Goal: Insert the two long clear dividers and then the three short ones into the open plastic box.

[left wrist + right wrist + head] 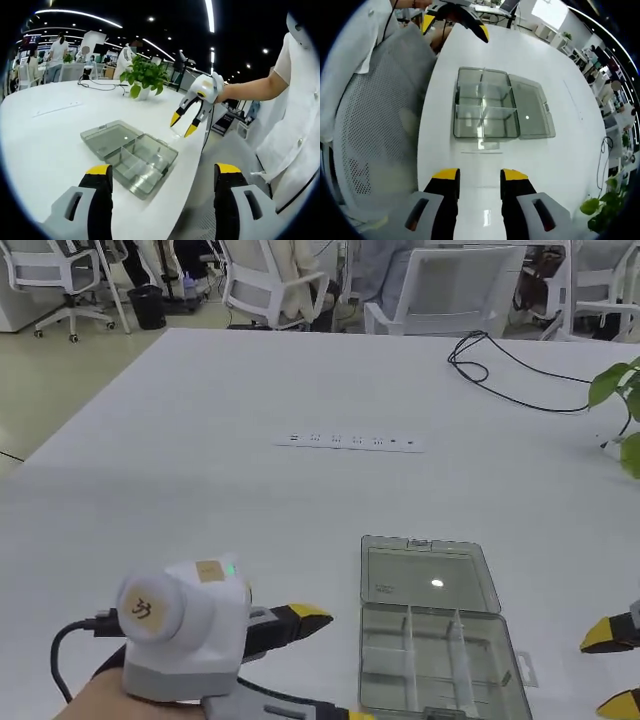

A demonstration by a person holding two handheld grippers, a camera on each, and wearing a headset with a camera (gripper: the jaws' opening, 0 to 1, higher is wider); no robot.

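- Right gripper view is showing the right gripper hanging released and empty, a thin clear strip, likely a short divider, lying just beside the open plastic box.
- Left gripper is gaping wide, carrying nothing.
- Two long dividers are standing inside already.
- Pinching that slick, flat strip by one edge and slotting it upright is looking wisest; box walls are looking glossy, rigid, smoky.

1. Clear rectangular plastic box on white table, near front edge; lid flat behind base.
2. Clear plastic dividers stand inside base.
3. White power strip well behind box; black cable farther back, right.
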